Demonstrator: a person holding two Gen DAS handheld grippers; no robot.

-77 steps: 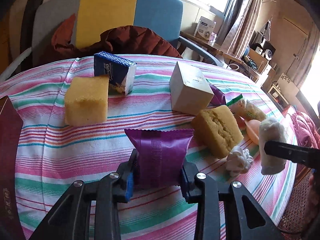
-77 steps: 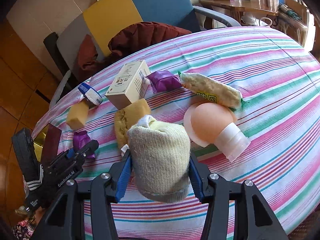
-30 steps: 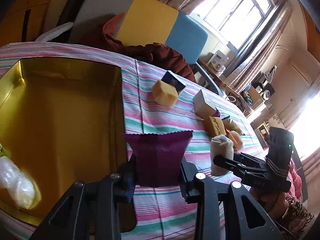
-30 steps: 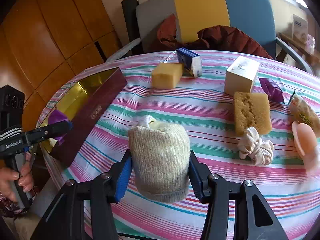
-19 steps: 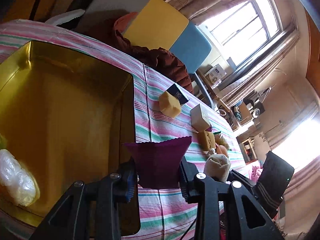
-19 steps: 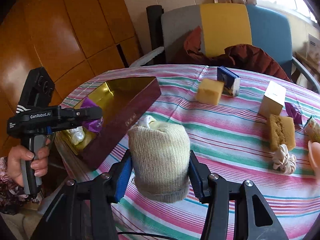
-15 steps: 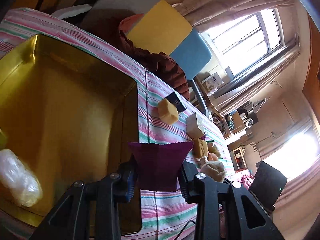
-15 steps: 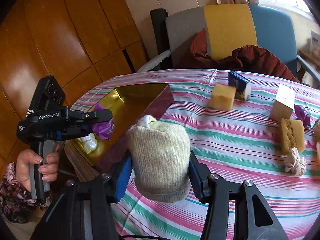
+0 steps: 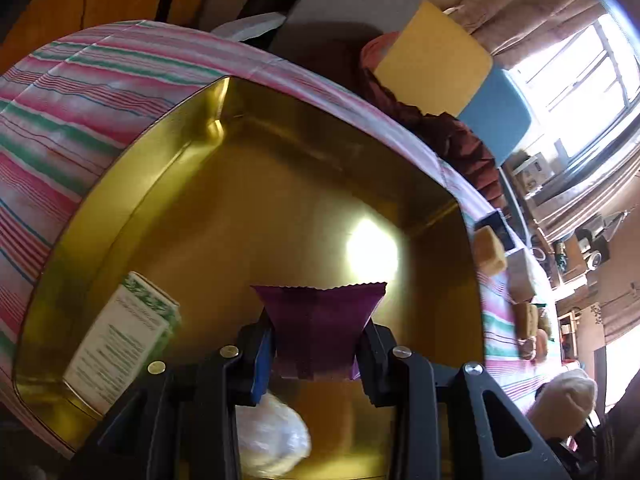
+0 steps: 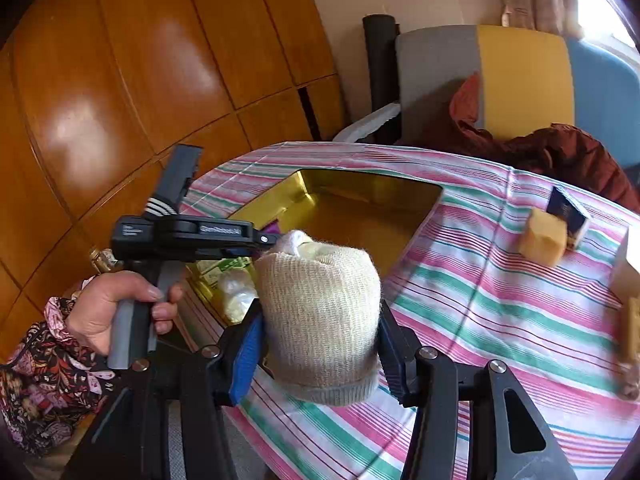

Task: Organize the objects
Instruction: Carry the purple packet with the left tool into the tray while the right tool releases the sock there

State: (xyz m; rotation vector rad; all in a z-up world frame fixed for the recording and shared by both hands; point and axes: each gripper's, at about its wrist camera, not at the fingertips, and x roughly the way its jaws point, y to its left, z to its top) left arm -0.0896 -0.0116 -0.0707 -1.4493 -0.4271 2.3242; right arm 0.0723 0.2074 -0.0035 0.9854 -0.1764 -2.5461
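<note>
My left gripper (image 9: 318,344) is shut on a purple packet (image 9: 320,328) and holds it above the inside of the gold tin box (image 9: 256,184). A green and white carton (image 9: 120,336) and a clear plastic bag (image 9: 272,436) lie in the box. My right gripper (image 10: 320,340) is shut on a rolled beige sock (image 10: 320,312), held above the table next to the gold tin box (image 10: 360,200). The left gripper (image 10: 268,238) also shows in the right wrist view, over the box. The rolled sock also shows in the left wrist view (image 9: 568,392).
A striped cloth (image 10: 500,320) covers the round table. A yellow sponge (image 10: 544,236), a blue box (image 10: 568,216) and a beige box (image 10: 630,272) lie to the right. A chair (image 10: 520,76) with a dark red garment stands behind. Wooden panels are at the left.
My left gripper has carried the purple packet from the table's middle to over the gold box. My right gripper has brought the sock left toward the box.
</note>
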